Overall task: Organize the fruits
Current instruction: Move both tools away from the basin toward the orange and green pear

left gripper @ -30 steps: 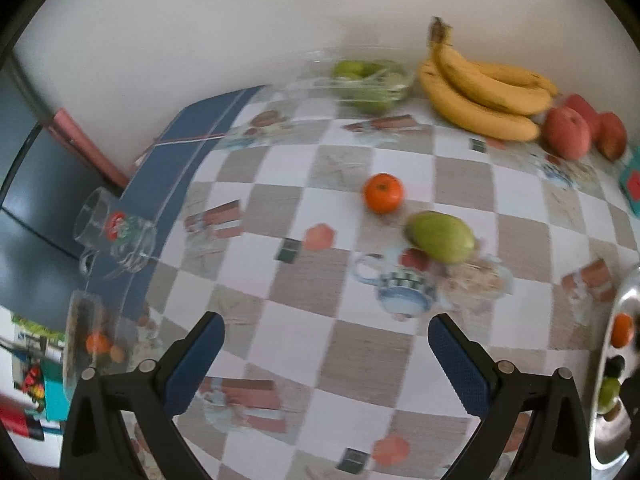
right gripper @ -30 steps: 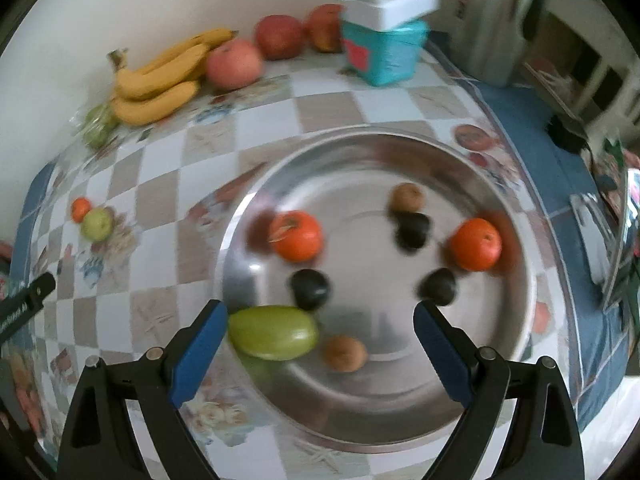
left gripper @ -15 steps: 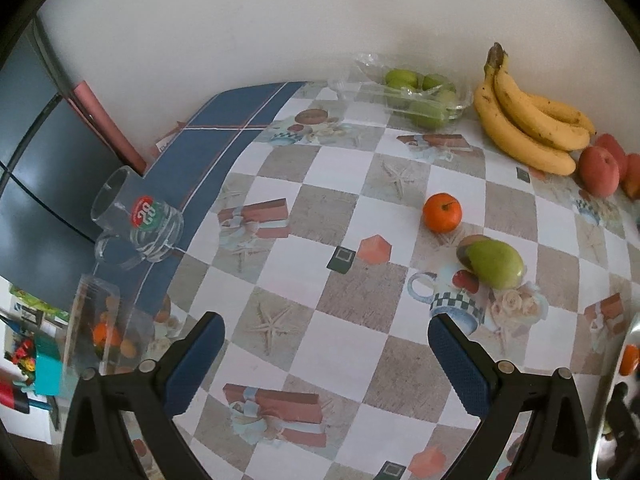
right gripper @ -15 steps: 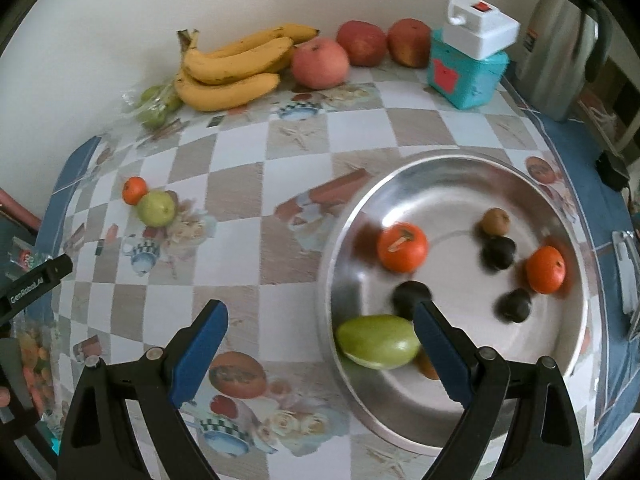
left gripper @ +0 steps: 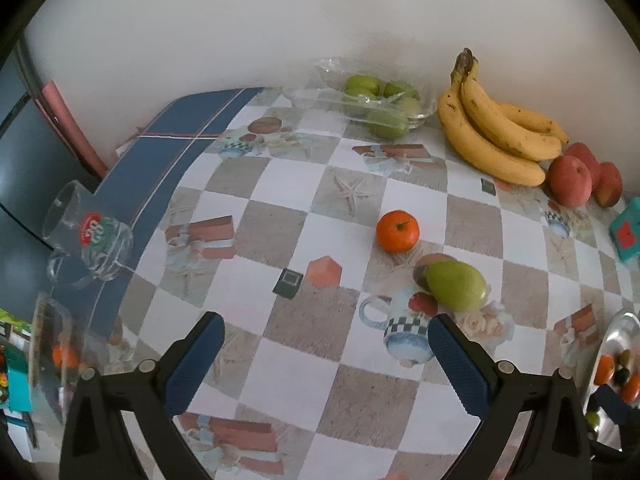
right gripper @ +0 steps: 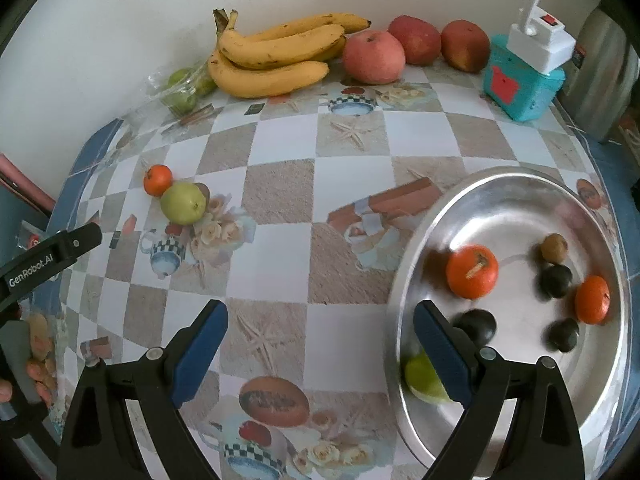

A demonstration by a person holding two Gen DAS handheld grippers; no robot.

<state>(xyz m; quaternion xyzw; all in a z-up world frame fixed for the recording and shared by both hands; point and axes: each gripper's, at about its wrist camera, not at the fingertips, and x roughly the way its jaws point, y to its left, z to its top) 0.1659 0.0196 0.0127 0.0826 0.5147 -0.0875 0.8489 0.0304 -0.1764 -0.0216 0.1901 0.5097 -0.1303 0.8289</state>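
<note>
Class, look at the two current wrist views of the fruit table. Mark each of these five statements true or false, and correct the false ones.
1. Both the left gripper and the right gripper are open and hold nothing. True.
2. The metal tray is empty. False: it holds oranges, small dark fruits, a brown one and a green one.
3. A small orange lies on the tablecloth close to a green pear. True.
4. The bananas lie in the tray. False: they lie on the table by the wall.
5. Three red apples lie beside the bananas. True.
</note>
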